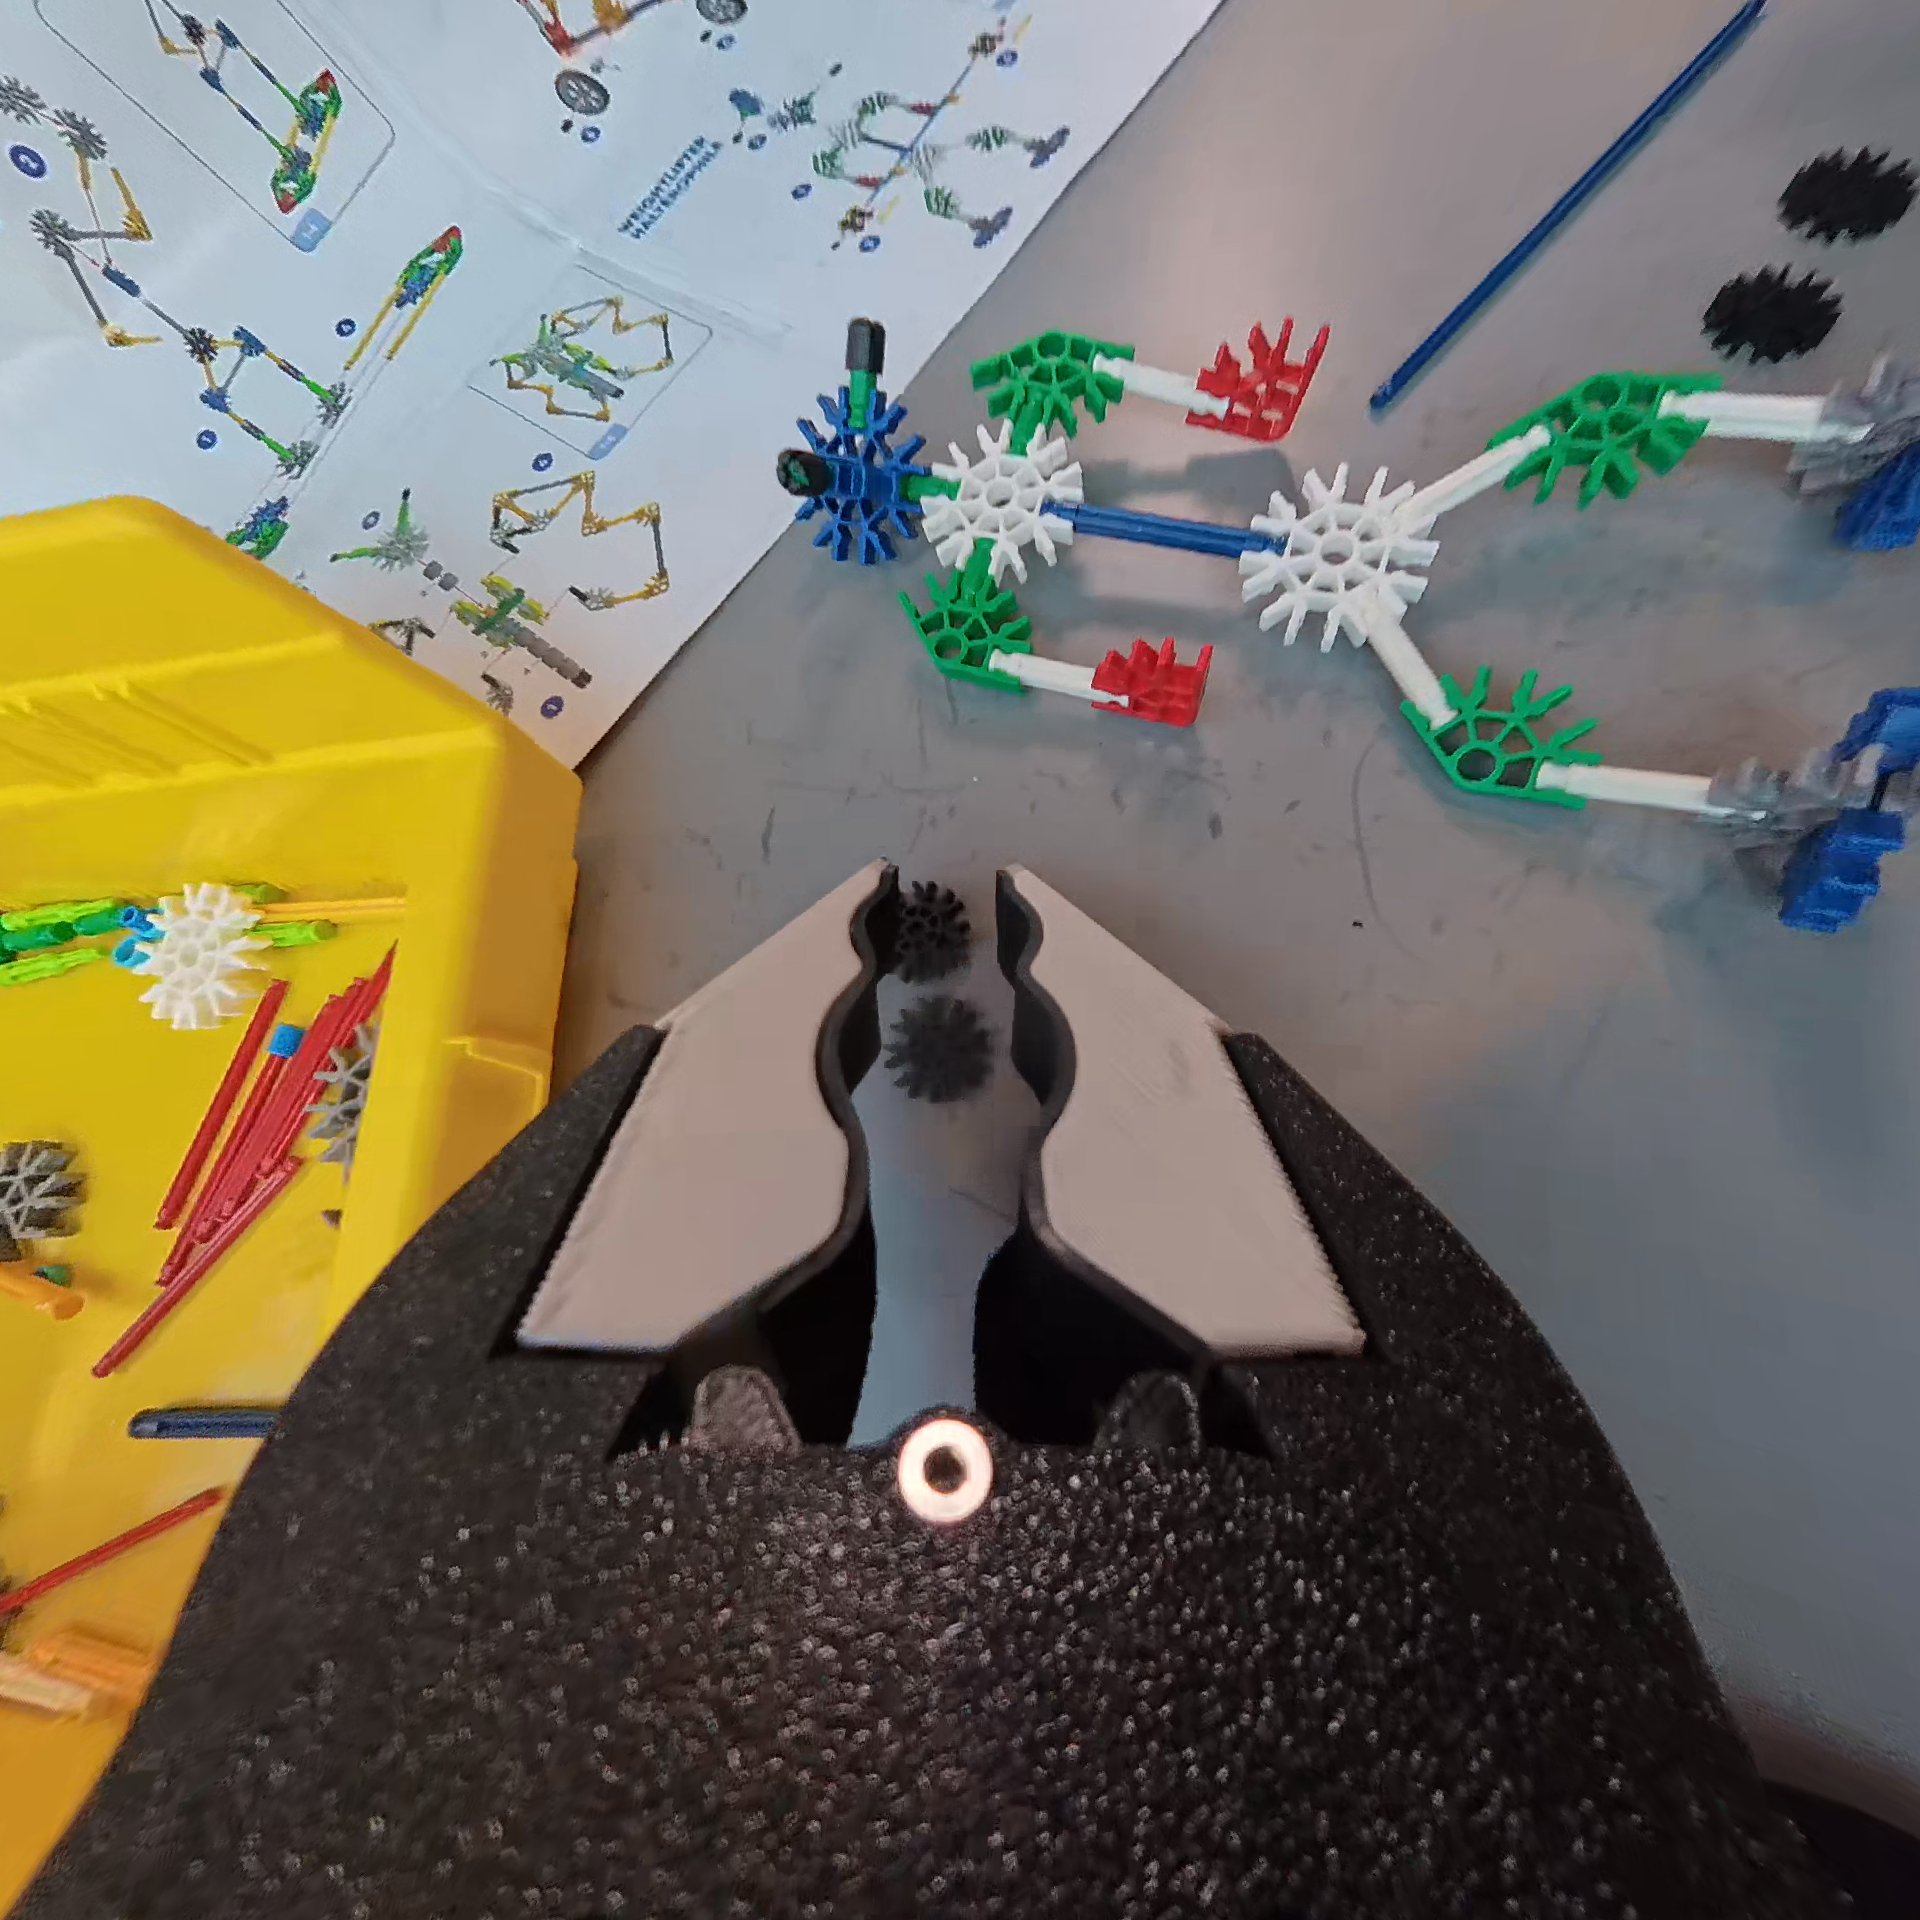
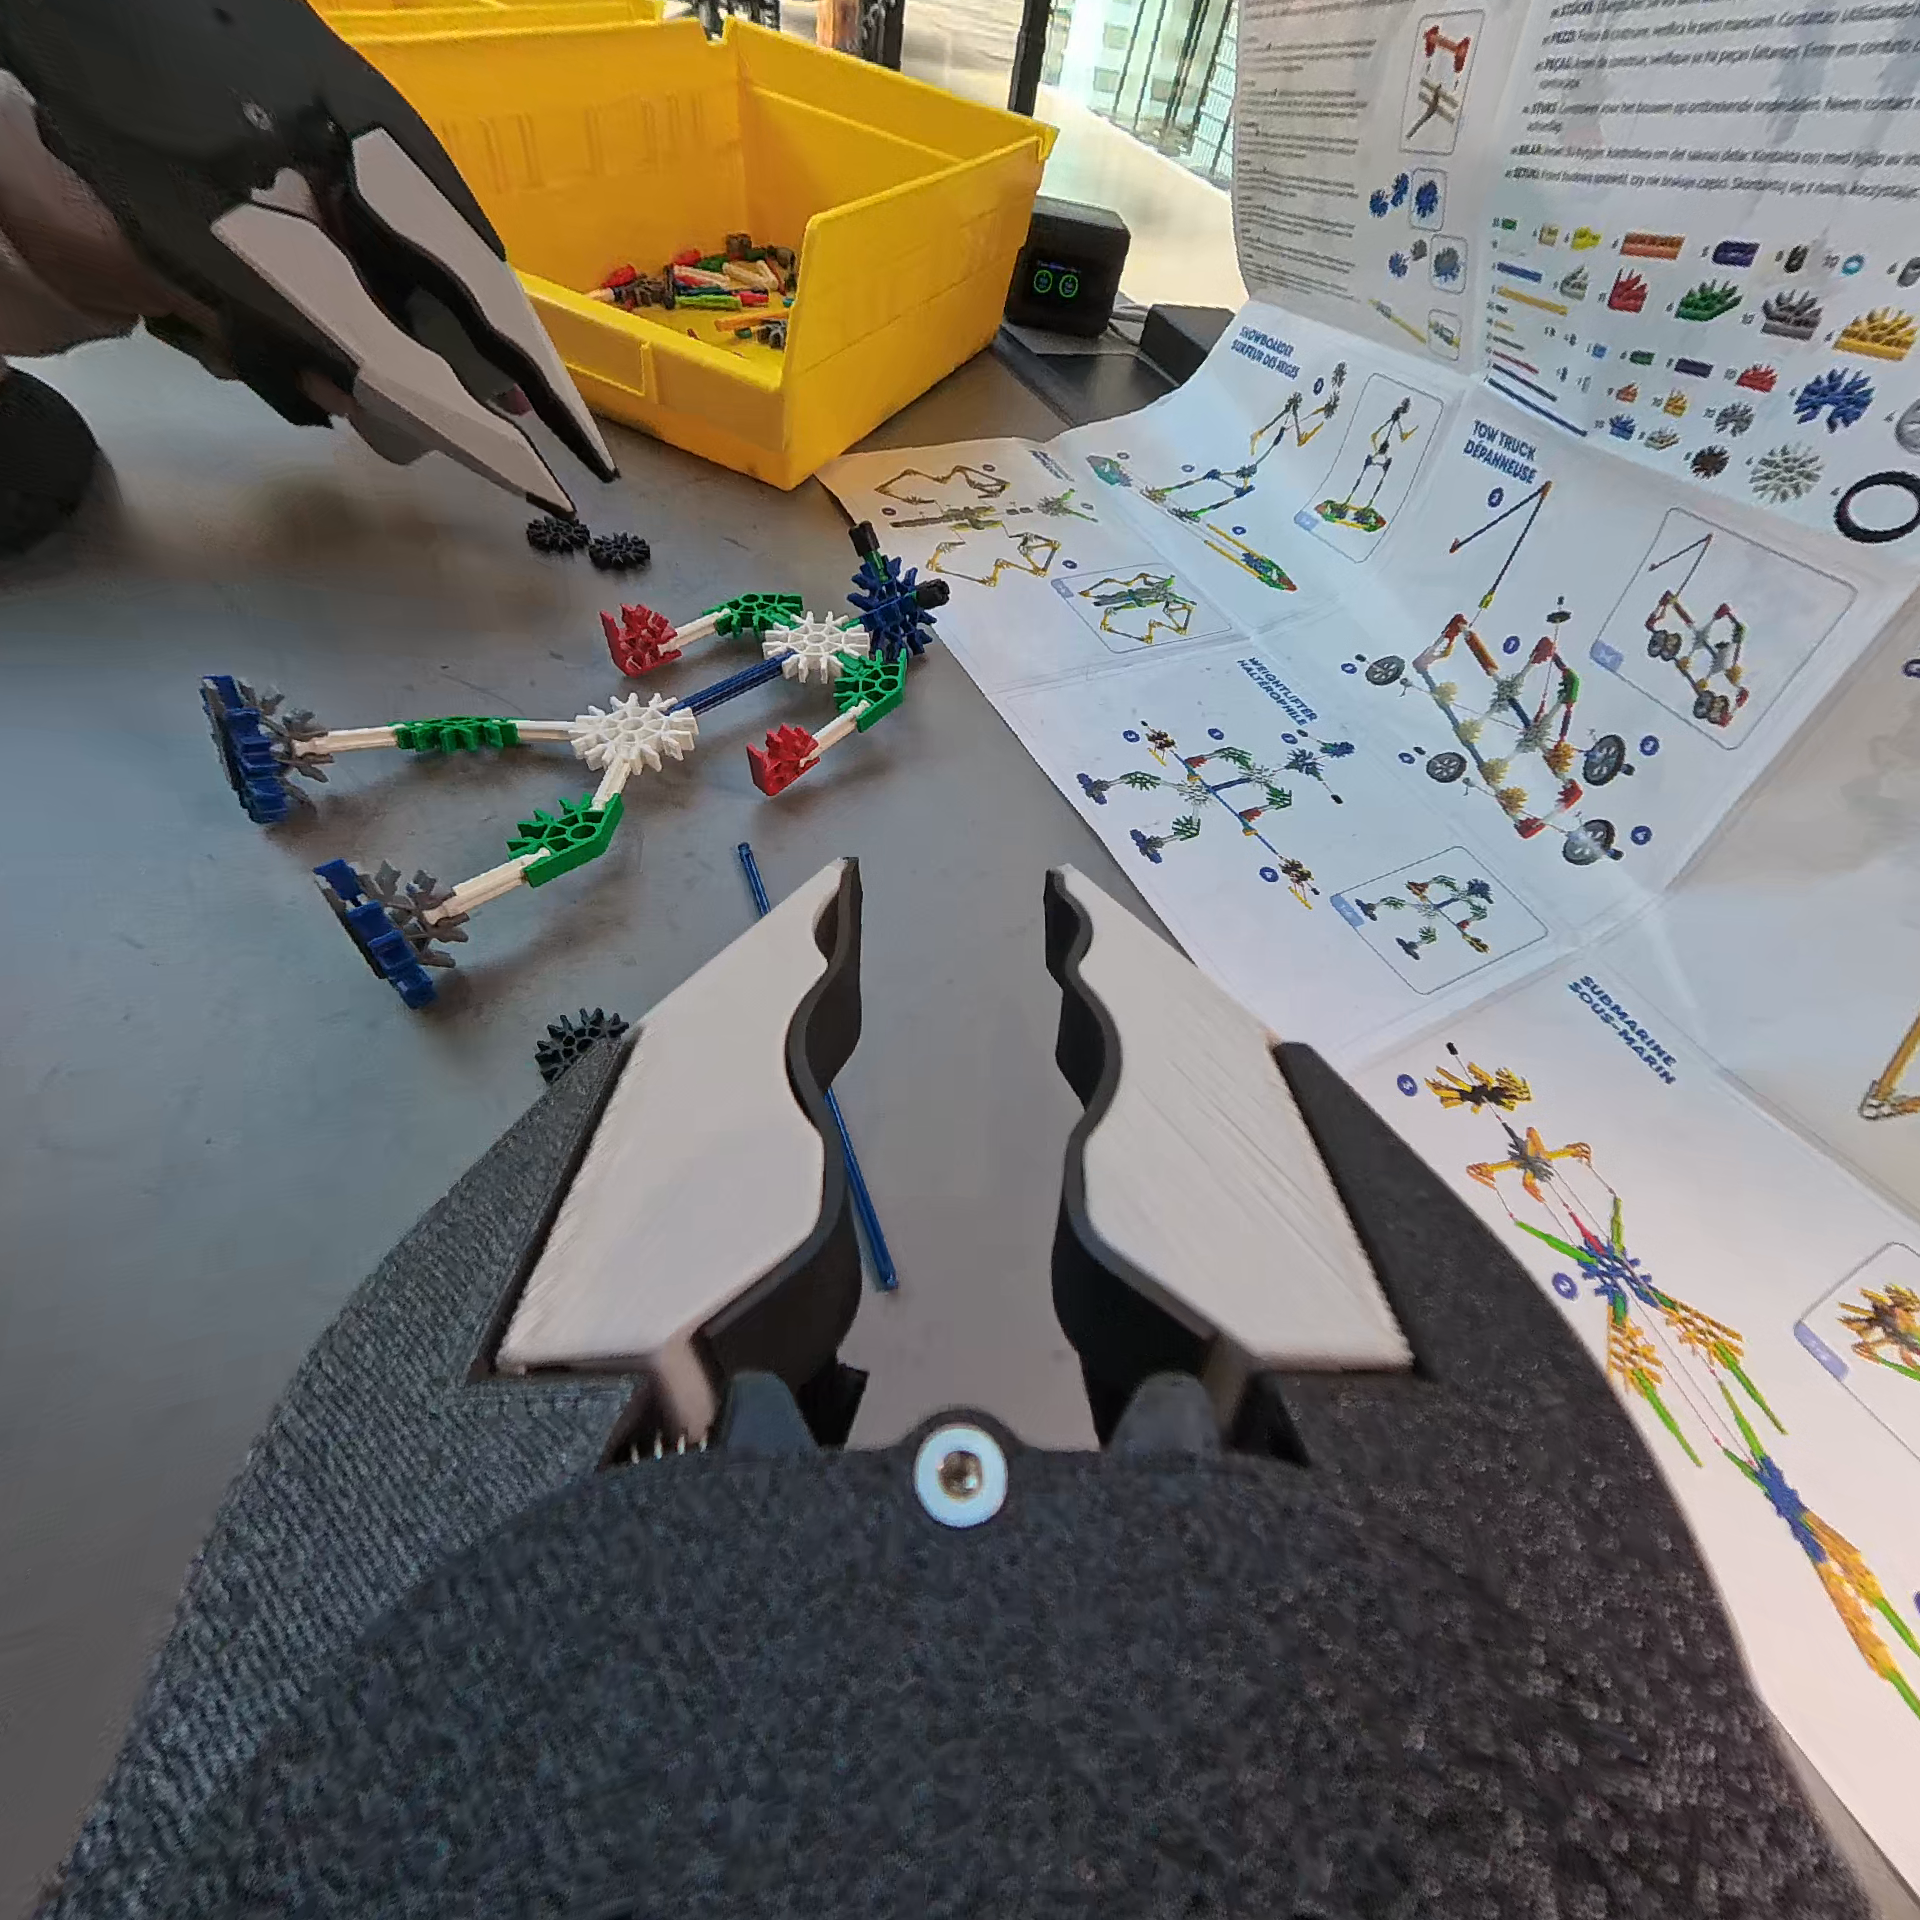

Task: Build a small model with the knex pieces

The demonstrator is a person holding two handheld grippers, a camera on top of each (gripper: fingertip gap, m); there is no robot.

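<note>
**Bench inventory: rod-and-connector figure, loose parts, two grippers**

1. Table [image 1: 1351,1143] — grey, scuffed; bears all items below.
2. Sheet [image 2: 1455,727] — printed fold-out of build diagrams; lies at the right in the right wrist view, its far end curling upward.
3. Bin [image 2: 852,208] — yellow, far side of the table, open-topped; holds mixed rods and connectors.
4. Figure [image 1: 1340,556] — built and lying flat between bin and sheet. Two white hubs joined by a blue rod; green connectors on white rods end in two red pieces and two blue-and-grey feet; a blue hub with black caps at the head end. Looks largely assembled.
5. Left gripper [image 1: 940,883] — jaws parted, holding nothing, tips down around a black gear [image 1: 928,930]; the left tip touches or nearly touches it. A second gear [image 1: 940,1047] lies just nearer, inside the jaw gap.
6. Right gripper [image 2: 953,883] — jaws apart, empty, hovering over a loose blue rod [image 2: 860,1195] on the table.
7. Spare gears [image 1: 1771,312] — two black, loose, beside the blue rod, well apart from the left gripper; not fitted to anything.
</note>
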